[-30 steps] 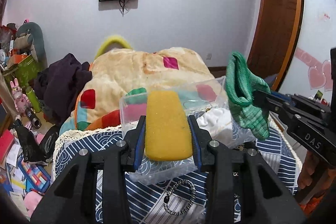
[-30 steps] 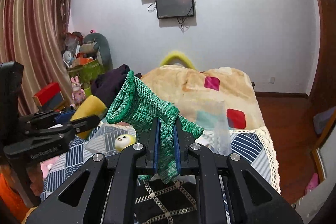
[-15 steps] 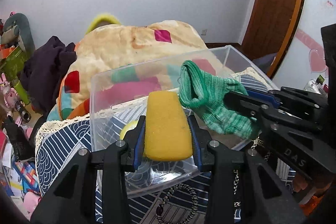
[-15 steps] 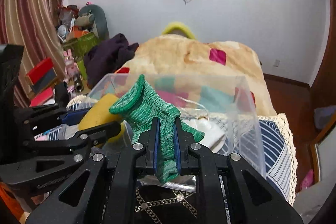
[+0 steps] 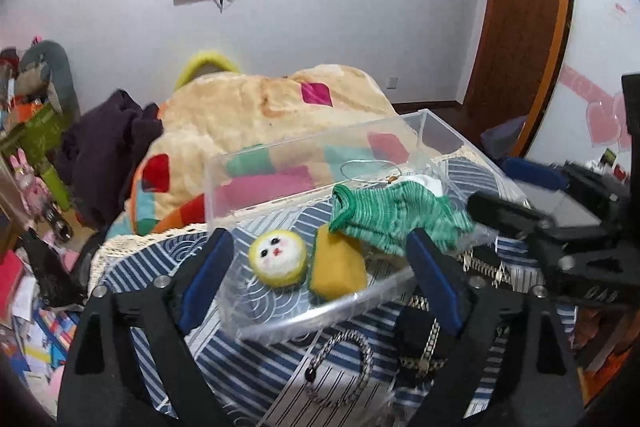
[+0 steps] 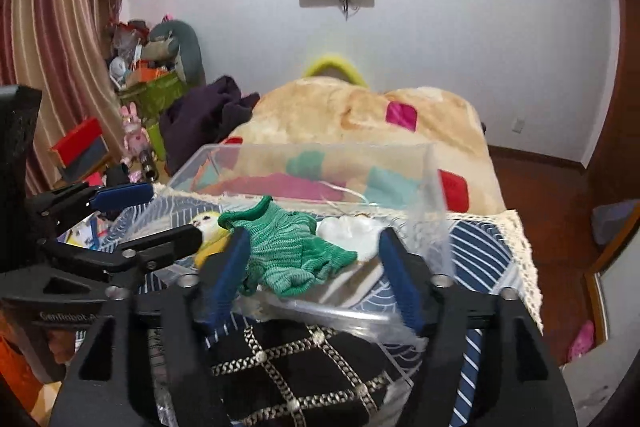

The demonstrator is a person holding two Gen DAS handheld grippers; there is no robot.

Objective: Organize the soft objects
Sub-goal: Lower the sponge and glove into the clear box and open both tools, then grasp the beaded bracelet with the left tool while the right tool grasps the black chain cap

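Observation:
A clear plastic box (image 5: 280, 163) stands on the blue patterned cloth. Inside it lie a yellow sponge (image 5: 338, 267), a round yellow plush face (image 5: 278, 257), a green knitted sock (image 5: 394, 217) and something white (image 6: 354, 231). My left gripper (image 5: 316, 281) is open and empty, its jaws wide at the box's near wall. My right gripper (image 6: 312, 279) is open and empty too, just in front of the sock (image 6: 286, 253). The box also shows in the right wrist view (image 6: 320, 151).
Bracelets and chains (image 5: 340, 367) lie on the cloth in front of the box; a black display pad with chains (image 6: 304, 367) sits under my right gripper. A bed with a patchwork blanket (image 5: 272, 115) lies behind. Clutter and toys (image 5: 32, 155) fill the floor at left.
Both grippers opened. The yellow sponge dropped from my left gripper into the box, and the green sock dropped from my right gripper into the box. Both grippers have drawn back a little.

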